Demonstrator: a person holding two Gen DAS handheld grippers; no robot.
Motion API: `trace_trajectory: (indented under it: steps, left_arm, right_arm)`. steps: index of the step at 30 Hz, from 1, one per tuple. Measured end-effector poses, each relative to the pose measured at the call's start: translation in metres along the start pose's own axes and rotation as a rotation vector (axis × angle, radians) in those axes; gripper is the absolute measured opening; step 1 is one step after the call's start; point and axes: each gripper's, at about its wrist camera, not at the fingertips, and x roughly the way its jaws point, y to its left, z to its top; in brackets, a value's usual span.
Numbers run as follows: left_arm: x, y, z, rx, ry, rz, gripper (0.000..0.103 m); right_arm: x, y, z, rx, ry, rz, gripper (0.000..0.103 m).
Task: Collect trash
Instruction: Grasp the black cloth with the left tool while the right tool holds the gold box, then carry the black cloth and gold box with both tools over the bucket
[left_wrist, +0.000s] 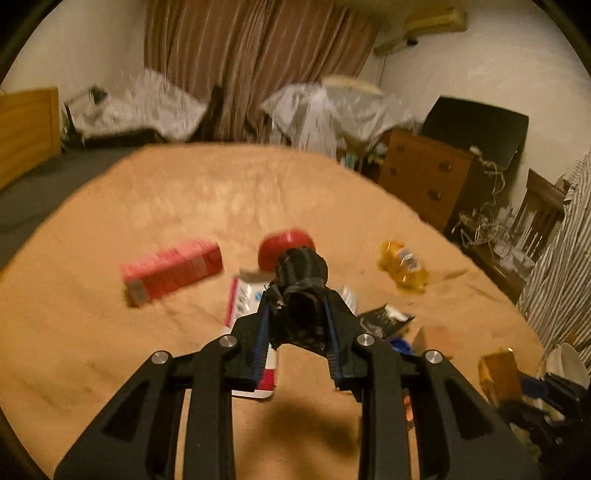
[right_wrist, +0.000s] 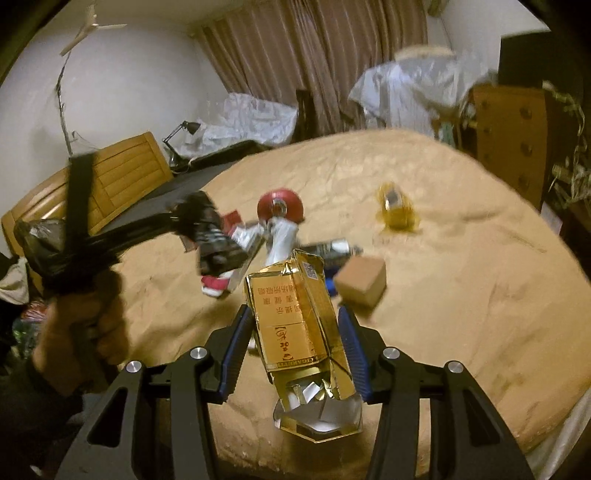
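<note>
My left claw is clenched on a crumpled black wrapper — both blue pads press its sides, and the wad sticks out past the tips. It hangs clear above the tan bedspread, casting a shadow below. The view is motion-blurred.

My right claw is grasping a gold carton, torn open at the near end with white and foil lining showing. The carton sits lengthwise between the pads, far end pointing away from me, lifted off the bedspread.

Trash lying on the bedspread, from the left view:
- red box, on its side, left of my left claw;
- red round lid, just behind the black wrapper;
- white-and-pink packet, flat, partly under my left claw;
- yellow wrapper, to the right, well apart from the rest;
- dark foil packet, near the right finger.

From the right view, a small brown box lies just beyond the gold carton, to its right. A hand holds the left claw's grip at the left edge; what it carries there is blurred.

Beyond the bed: brown curtain, wooden drawers.
</note>
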Motion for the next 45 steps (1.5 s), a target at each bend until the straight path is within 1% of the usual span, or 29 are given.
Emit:
trace_trajectory:
  steps: [3,7,8,10,16,19,22,24,34,36,45]
  left_arm:
    - [-0.029,-0.005,0.008,0.027,-0.057,0.057,0.025]
    - [-0.066,-0.020,0.005,0.080,-0.117,0.102,0.025]
    - [-0.074,-0.024,0.003,0.090,-0.128,0.102,0.025]
    - [-0.087,-0.032,-0.001,0.113,-0.142,0.116,0.025]
    - [-0.111,-0.051,-0.014,0.148,-0.155,0.125,0.025]
    - [-0.118,-0.061,-0.021,0.174,-0.144,0.116,0.025]
    - [-0.125,-0.070,-0.025,0.208,-0.150,0.127,0.025]
    - [-0.128,-0.072,-0.025,0.212,-0.145,0.122,0.025]
    - [-0.139,-0.077,-0.027,0.221,-0.153,0.117,0.025]
    - [-0.139,-0.078,-0.028,0.222,-0.151,0.114,0.025]
    - [-0.138,-0.081,-0.027,0.213,-0.151,0.105,0.025]
  right_arm:
    - [-0.009,0.012,0.007,-0.023,-0.042,-0.049,0.050]
    - [-0.025,0.032,0.020,-0.058,-0.112,-0.113,0.050]
    - [-0.028,0.035,0.022,-0.064,-0.123,-0.118,0.050]
    - [-0.036,0.045,0.026,-0.080,-0.147,-0.131,0.050]
    - [-0.064,0.071,0.034,-0.125,-0.222,-0.188,0.050]
    - [-0.080,0.082,0.035,-0.135,-0.260,-0.220,0.050]
    - [-0.096,0.091,0.034,-0.140,-0.286,-0.242,0.050]
    - [-0.102,0.093,0.034,-0.138,-0.295,-0.245,0.050]
    - [-0.124,0.097,0.034,-0.144,-0.309,-0.246,0.050]
    - [-0.120,0.095,0.040,-0.142,-0.309,-0.247,0.050]
    - [-0.128,0.096,0.040,-0.142,-0.314,-0.257,0.050]
